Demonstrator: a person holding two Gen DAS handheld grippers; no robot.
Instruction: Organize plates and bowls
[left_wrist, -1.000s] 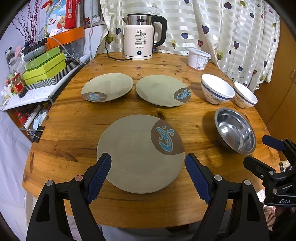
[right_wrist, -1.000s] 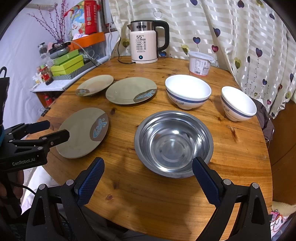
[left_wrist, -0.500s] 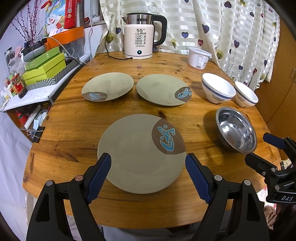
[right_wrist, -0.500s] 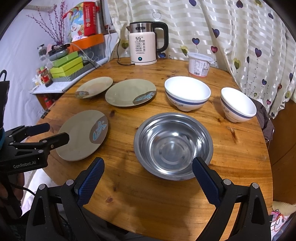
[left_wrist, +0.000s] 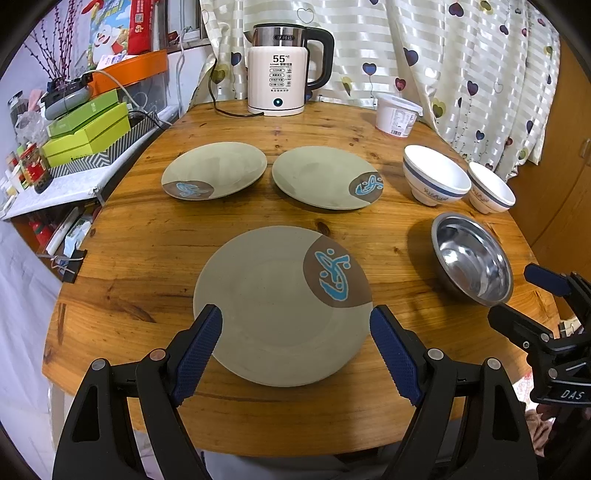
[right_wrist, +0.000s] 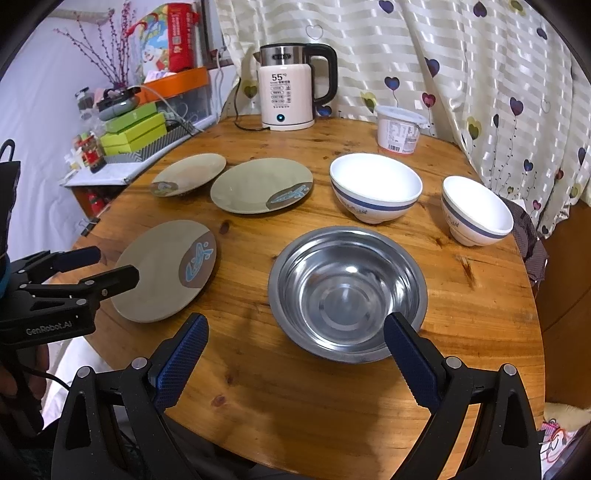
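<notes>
Three grey-green plates with a brown patch and blue fish lie on the round wooden table (left_wrist: 147, 251). The near plate (left_wrist: 273, 306) sits just ahead of my open left gripper (left_wrist: 295, 350), whose blue pads flank its near rim without touching. Two more plates (left_wrist: 218, 170) (left_wrist: 325, 177) lie further back. A steel bowl (right_wrist: 347, 291) rests in front of my open right gripper (right_wrist: 295, 354), empty. Behind it stand a large white bowl (right_wrist: 375, 188) and a smaller white bowl (right_wrist: 476, 210), both with a blue band.
An electric kettle (left_wrist: 280, 70) and a white lidded tub (left_wrist: 397, 116) stand at the table's far side, before a curtain. Green boxes (left_wrist: 88, 129) and clutter fill a shelf left of the table. The right gripper also shows in the left wrist view (left_wrist: 517, 302).
Both grippers have drawn back and up slightly, so the plate and steel bowl sit a little further ahead. Nothing on the table has moved.
</notes>
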